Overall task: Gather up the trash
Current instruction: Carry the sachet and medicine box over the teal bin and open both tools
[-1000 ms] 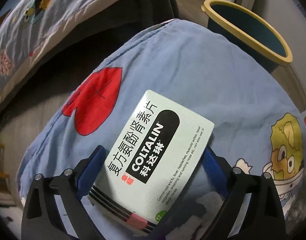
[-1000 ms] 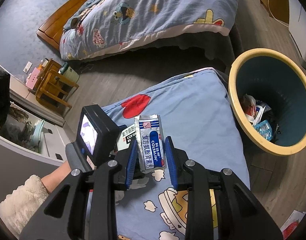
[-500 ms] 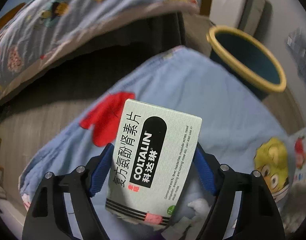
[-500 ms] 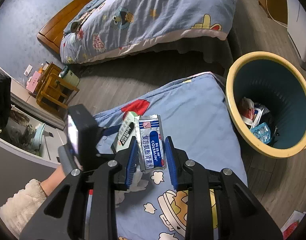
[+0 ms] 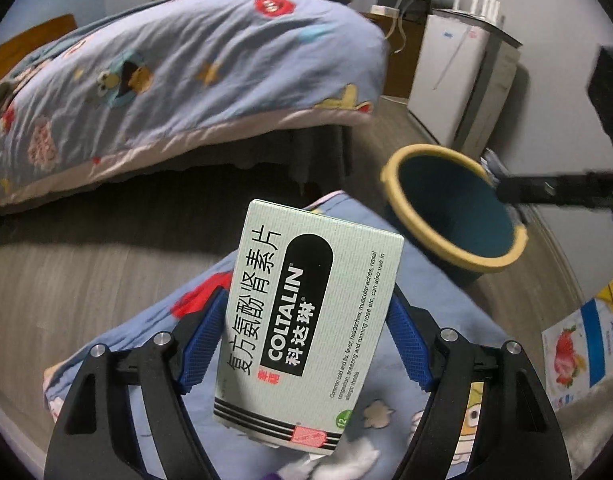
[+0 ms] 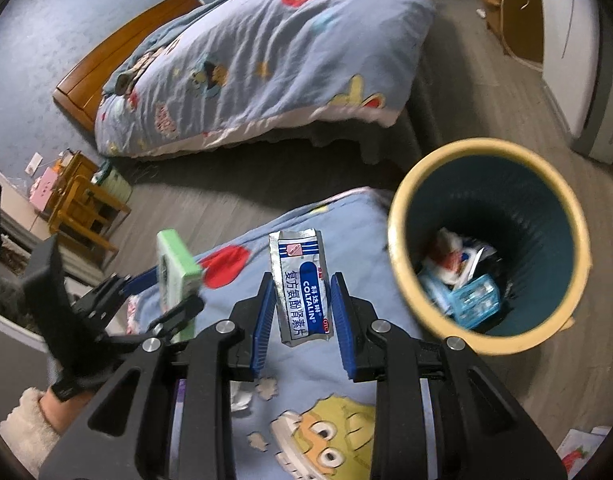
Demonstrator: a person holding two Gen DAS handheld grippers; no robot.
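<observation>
The left gripper (image 5: 306,336) fingers clamp a pale green cardboard medicine box (image 5: 310,320); the right gripper (image 6: 302,312) fingers pinch a silver foil sachet (image 6: 300,284). Both are held above the blue cartoon-print quilt (image 6: 358,224), near the yellow-rimmed teal bin (image 6: 490,240). Carrying step; next, swing over the rim and release.

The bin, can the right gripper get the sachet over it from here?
Probably yes. The right gripper holds the sachet beside the open bin, with nothing visibly between them.
</observation>
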